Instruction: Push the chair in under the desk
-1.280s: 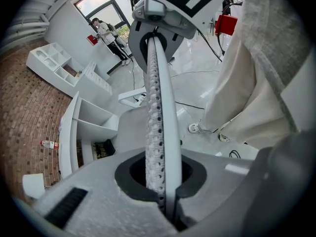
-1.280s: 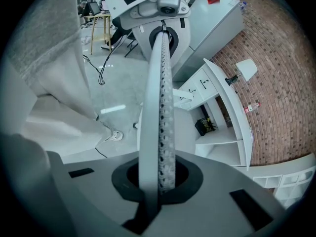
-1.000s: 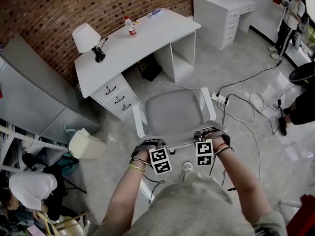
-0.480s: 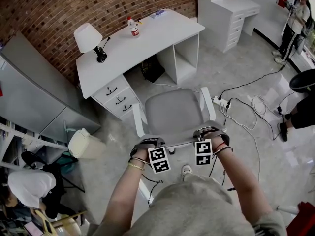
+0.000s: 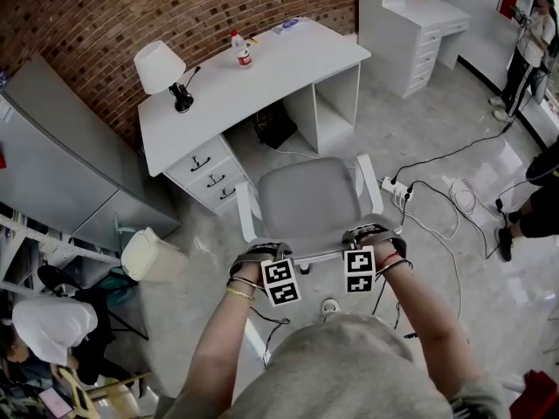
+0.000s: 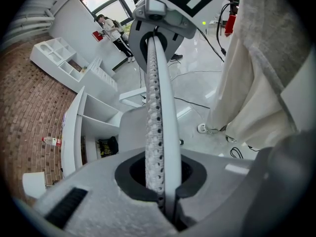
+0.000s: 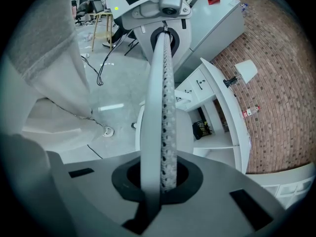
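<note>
Left hand-held gripper [image 5: 260, 254] and right hand-held gripper [image 5: 370, 233], both clenched on nothing, bear on the back of the chair [image 5: 310, 197], which stands just ahead of them, not yet under the bench [image 5: 271, 64]; most of the push remains.

- No readable words or numbers anywhere in these shots — nothing legible.
- The bottle [image 5: 238, 48] near the desk's [image 5: 288, 59] back edge has a red label — print's too small to read.
- The marker cubes [image 5: 280, 282] show black-and-white squares only, no letters.
</note>
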A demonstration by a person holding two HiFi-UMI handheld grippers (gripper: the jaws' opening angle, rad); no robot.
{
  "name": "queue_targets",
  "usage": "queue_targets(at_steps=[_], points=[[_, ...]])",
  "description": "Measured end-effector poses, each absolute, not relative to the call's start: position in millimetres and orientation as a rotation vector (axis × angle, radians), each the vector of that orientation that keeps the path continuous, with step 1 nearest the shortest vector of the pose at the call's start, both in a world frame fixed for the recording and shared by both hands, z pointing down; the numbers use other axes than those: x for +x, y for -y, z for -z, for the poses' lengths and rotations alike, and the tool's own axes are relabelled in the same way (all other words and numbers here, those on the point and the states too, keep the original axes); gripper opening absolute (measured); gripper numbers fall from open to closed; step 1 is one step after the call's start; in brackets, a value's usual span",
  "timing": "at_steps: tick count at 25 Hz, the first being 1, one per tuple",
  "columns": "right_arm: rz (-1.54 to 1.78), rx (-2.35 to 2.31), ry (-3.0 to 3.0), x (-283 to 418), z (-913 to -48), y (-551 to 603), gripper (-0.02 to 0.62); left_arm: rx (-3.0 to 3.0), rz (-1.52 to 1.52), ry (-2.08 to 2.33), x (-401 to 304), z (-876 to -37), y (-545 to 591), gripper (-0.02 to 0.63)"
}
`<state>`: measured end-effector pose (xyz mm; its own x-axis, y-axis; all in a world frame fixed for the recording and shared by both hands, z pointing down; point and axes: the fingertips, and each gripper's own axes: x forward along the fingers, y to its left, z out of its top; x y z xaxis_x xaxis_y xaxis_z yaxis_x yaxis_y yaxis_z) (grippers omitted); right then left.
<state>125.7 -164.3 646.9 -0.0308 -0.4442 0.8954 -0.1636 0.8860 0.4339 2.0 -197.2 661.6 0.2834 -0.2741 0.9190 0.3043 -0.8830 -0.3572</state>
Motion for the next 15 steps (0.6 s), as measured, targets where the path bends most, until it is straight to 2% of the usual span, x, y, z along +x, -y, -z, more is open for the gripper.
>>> queue_targets(at_steps=[15], points=[[0.248, 0.462, 1.615, 138, -647, 201, 0.010, -2.094, 1.651, -0.003, 14, -662, 231, 0.018]])
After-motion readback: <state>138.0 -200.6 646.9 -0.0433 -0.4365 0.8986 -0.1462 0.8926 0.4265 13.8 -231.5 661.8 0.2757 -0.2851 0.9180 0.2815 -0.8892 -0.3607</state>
